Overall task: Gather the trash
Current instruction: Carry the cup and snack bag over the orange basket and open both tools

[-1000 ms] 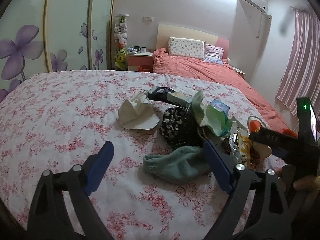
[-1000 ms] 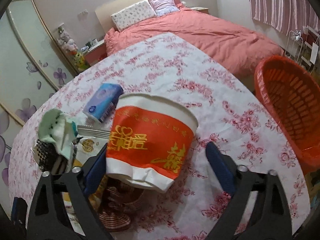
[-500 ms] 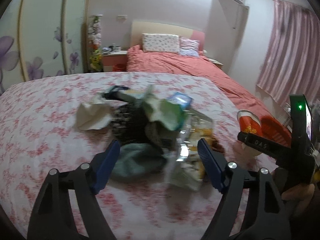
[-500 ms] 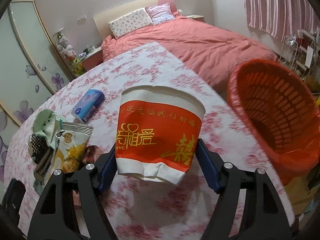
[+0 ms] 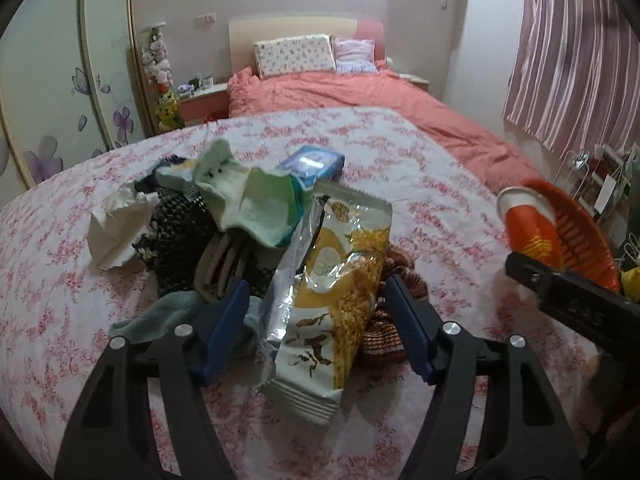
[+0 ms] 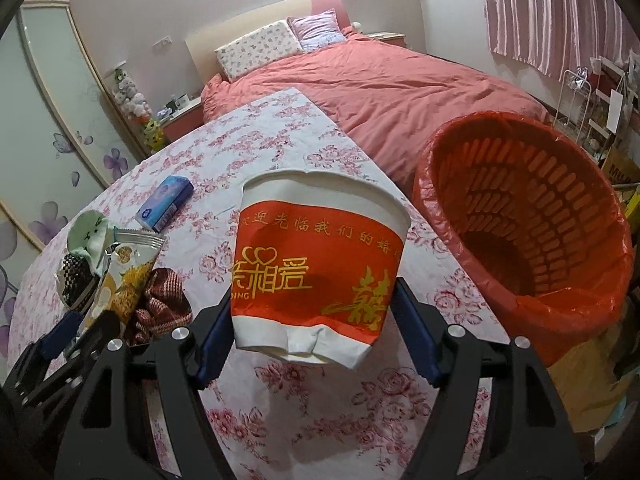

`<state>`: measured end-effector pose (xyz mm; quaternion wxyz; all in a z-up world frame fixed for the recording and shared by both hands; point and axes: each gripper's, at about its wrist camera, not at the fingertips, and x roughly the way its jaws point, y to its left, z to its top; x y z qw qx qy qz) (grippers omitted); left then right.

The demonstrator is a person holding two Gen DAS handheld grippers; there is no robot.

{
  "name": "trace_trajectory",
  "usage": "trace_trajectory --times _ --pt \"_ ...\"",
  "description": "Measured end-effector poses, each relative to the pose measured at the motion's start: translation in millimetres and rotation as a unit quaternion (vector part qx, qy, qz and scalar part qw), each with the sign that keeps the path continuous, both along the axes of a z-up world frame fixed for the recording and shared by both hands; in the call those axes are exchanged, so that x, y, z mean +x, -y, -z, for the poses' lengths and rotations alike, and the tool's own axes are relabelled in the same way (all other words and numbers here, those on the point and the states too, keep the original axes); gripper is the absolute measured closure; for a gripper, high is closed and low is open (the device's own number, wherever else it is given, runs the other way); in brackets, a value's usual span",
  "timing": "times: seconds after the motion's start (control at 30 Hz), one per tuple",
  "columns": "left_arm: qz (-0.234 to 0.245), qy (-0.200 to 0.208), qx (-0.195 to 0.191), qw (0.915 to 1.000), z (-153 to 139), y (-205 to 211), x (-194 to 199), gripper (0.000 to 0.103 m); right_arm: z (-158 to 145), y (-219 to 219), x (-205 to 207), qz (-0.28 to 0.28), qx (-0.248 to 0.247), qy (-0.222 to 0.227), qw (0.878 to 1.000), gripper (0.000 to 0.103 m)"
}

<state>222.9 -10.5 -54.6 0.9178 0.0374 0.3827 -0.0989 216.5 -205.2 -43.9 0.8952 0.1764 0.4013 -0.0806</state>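
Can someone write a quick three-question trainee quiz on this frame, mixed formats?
1. True or false: the right tool grips a red and white paper cup.
2. Which item lies between the fingers of the left tool, whose jaws are closing? A) blue tissue pack B) yellow snack bag C) crumpled white tissue
3. Fill in: the red basket is lined with a red plastic ____.

Key: 1 true; 2 B; 3 bag
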Motion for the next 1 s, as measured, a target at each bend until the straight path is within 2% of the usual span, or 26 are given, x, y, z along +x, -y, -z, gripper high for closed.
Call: trace_trajectory --times 0.27,0.73,1.0 --pt "0.012 -0.025 -0.008 0.9996 7.7 2.3 3.0 0.057 -1.0 2.1 -5.2 -0.003 0.003 0.004 1.000 0.030" --pt "0.023 0.014 -0.023 0.9994 -27.7 7.7 -14.6 0.059 -23.2 13.2 -26.5 0.002 0.001 0.037 0.999 0.030" --pt "0.051 0.028 -0.038 0.9976 -49.6 37.9 -22.9 0.059 -35.4 39.2 -43.6 0.023 -0.017 0.061 0.998 0.030"
